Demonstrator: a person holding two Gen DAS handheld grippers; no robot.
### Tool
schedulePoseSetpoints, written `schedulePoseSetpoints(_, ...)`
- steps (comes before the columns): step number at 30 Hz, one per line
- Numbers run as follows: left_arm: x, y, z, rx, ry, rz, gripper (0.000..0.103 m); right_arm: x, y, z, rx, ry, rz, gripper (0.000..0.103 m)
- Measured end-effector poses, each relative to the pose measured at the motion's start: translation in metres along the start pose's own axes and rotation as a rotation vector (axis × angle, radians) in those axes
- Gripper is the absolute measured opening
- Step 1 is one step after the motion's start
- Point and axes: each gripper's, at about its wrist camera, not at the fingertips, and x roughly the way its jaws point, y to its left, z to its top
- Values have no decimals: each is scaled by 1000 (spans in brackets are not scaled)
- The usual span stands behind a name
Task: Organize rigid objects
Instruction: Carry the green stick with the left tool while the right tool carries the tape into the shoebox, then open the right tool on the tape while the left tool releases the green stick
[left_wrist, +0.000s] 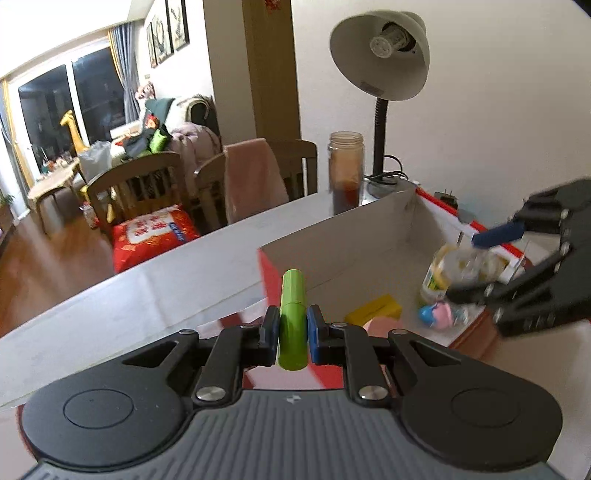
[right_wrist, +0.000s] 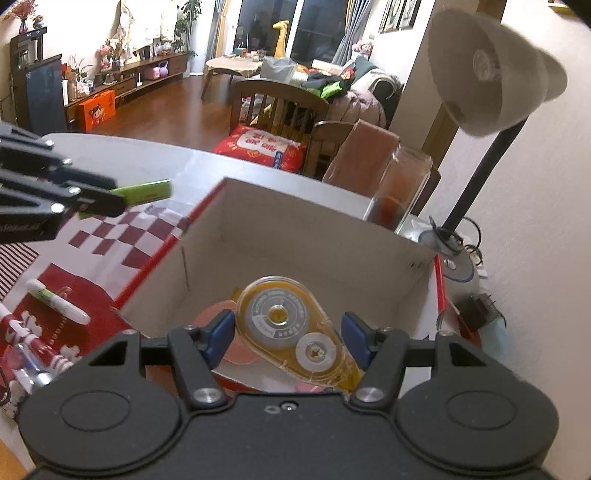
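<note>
Left tongs (left_wrist: 291, 332) clamp green marker (left_wrist: 293, 321); right tongs (right_wrist: 288, 334) pinch correction-tape dispenser (right_wrist: 295, 328) above box (right_wrist: 314, 236); a tilted release may bounce either item off the rim.

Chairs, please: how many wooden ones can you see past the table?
2. One chair stands on the left, above the red bag; the other chair, to its right, has a pink towel over its back. More may be hidden behind the table.
</note>
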Motion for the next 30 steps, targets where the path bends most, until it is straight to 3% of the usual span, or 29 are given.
schedulePoseSetpoints(17, 111, -49, 46, 12, 144, -54, 15, 58, -24, -9, 14, 107, 68, 63)
schedulePoseSetpoints(30, 169, -58, 49, -21, 295, -36, 16, 71, -18, 1, -109, 89, 60, 63)
